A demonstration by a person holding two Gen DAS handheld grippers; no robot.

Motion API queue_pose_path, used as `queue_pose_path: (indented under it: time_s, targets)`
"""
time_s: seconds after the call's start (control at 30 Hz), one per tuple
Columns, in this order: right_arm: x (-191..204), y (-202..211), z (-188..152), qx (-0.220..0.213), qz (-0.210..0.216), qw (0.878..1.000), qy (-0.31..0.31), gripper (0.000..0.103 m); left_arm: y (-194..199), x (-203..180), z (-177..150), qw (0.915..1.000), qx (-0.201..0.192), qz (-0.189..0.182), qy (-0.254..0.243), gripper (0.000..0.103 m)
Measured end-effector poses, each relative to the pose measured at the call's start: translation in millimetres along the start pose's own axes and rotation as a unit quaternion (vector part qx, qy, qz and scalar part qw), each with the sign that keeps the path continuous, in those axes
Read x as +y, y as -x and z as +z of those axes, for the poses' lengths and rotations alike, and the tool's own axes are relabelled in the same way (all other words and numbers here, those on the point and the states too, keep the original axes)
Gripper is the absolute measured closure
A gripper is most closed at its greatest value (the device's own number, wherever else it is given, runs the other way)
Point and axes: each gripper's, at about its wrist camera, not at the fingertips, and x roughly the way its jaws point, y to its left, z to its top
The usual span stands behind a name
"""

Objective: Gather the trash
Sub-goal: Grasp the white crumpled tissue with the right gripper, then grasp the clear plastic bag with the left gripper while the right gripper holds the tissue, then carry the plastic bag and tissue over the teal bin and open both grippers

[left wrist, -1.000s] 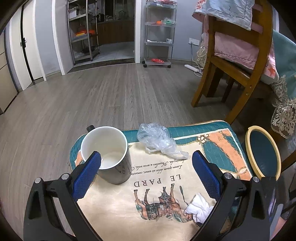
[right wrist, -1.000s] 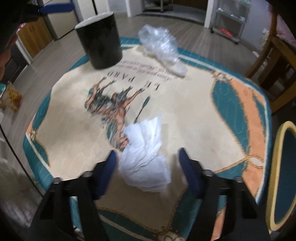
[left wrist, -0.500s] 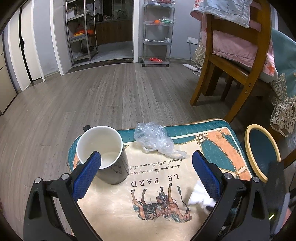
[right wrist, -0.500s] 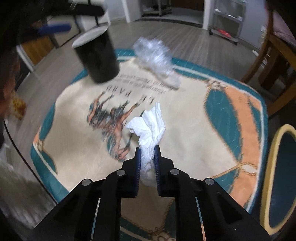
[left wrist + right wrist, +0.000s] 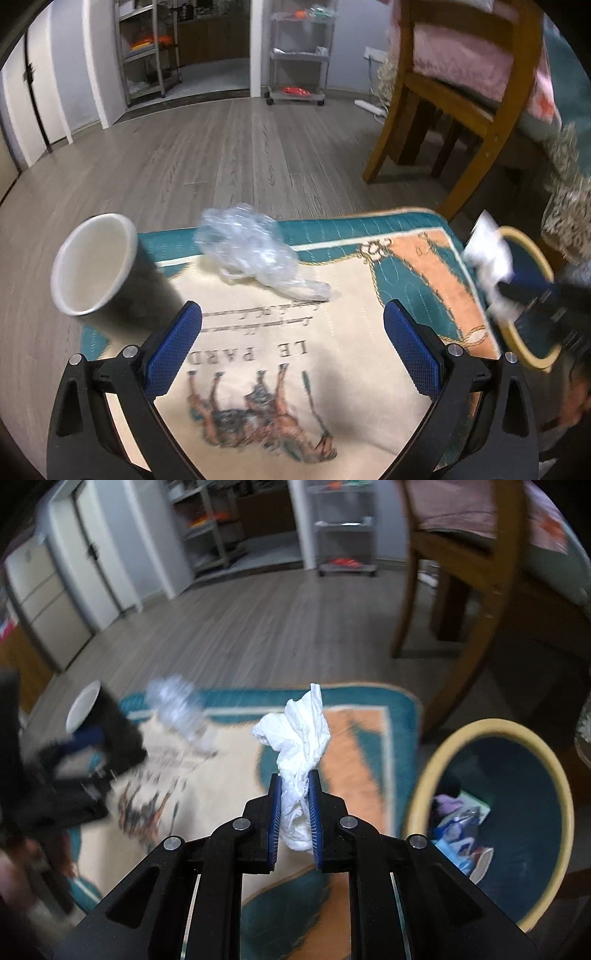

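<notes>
White crumpled tissue (image 5: 300,749) is what you have pinched in your right gripper (image 5: 294,812): the blue pads are closed on its lower part, and the wad stands up out of them, long axis running away from the camera toward the top of the frame, its twisted tip pointing up and slightly right. It hangs clear of the printed mat (image 5: 229,775), at centre frame in the right wrist view. Just right of it, at lower right, sits the yellow-rimmed bin (image 5: 424,775), with coloured scraps in the bottom. In the left wrist view you see the same tissue (image 5: 489,254) at the right edge, over the near rim of the bin (image 5: 524,354), held by your right gripper (image 5: 517,291) coming in from the right.

Your left gripper (image 5: 291,343) has its jaws spread wide with nothing between them, only the mat's lettering below. Ahead of it, upper centre of the mat (image 5: 332,362), lies a clear crumpled plastic bag (image 5: 255,254), its long axis running from upper left to lower right. Left of that stands a dark mug (image 5: 107,273) with a pale inside. A wooden chair (image 5: 461,122) fills the upper right, on grey plank flooring (image 5: 221,155).
</notes>
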Motion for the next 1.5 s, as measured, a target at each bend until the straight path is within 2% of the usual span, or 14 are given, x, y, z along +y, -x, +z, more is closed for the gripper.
queue_pose_path:
  time_s: [0.1,0.3,0.33,0.37,0.53,0.6,0.63,0.67,0.7,0.77,1.07,1.23,1.33,1.5]
  targets:
    - [-18.3,4.2,6.6,-0.011,-0.004,1.000,-0.026,0.087,-22.5,-15.7,3.9,0.9999,0.005,0.006,-0.015,0.006]
    - [-39.7,7.8,9.2,-0.013,0.003,0.999,-0.052,0.087,-63.6,-14.2,13.6,0.9992,0.013,0.033,-0.019,0.007]
    - [-39.4,7.4,8.8,-0.013,0.006,0.999,-0.052,0.087,-69.6,-13.4,14.6,0.9987,0.013,0.042,-0.025,0.012]
    - [-38.9,6.7,8.9,-0.012,0.010,0.999,-0.051,0.087,-74.7,-13.6,15.5,0.9980,0.013,0.052,-0.036,0.021]
    - [-35.1,5.8,6.6,-0.010,0.019,0.999,-0.038,0.087,-89.5,-17.8,18.9,0.9955,0.022,0.064,-0.065,0.043]
    - [-35.6,5.7,5.9,-0.009,0.020,0.999,-0.038,0.087,-92.4,-20.8,18.8,0.9934,0.026,0.077,-0.081,0.055]
    - [-36.4,6.0,5.7,-0.009,0.020,0.999,-0.040,0.087,-92.1,-21.9,19.2,0.9921,0.024,0.084,-0.090,0.071]
    - [-37.5,6.1,5.1,-0.008,0.020,0.999,-0.042,0.087,-91.2,-24.9,19.7,0.9905,0.021,0.089,-0.102,0.082]
    - [-38.6,6.7,5.1,-0.007,0.020,0.999,-0.042,0.087,-90.2,-27.1,19.5,0.9897,0.021,0.089,-0.110,0.084]
    - [-39.3,8.8,5.4,-0.008,0.015,0.999,-0.041,0.087,-85.2,-31.0,20.2,0.9891,0.021,0.085,-0.118,0.096]
    - [-48.8,33.1,7.1,-0.034,-0.004,0.998,-0.051,0.087,-45.4,-48.4,20.3,0.9884,-0.012,0.069,-0.135,0.097]
    - [-76.7,52.1,5.9,-0.048,-0.028,0.996,-0.074,0.087,-16.0,-74.6,19.8,0.9876,-0.043,0.037,-0.146,0.097]
    - [-108.5,63.3,-1.0,-0.053,-0.052,0.992,-0.103,0.087,-0.1,-104.8,17.7,0.9825,-0.064,0.013,-0.174,0.097]
    - [-157.0,76.3,-17.4,-0.053,-0.088,0.984,-0.147,0.087,19.5,-164.7,7.1,0.9687,-0.090,-0.031,-0.229,0.097]
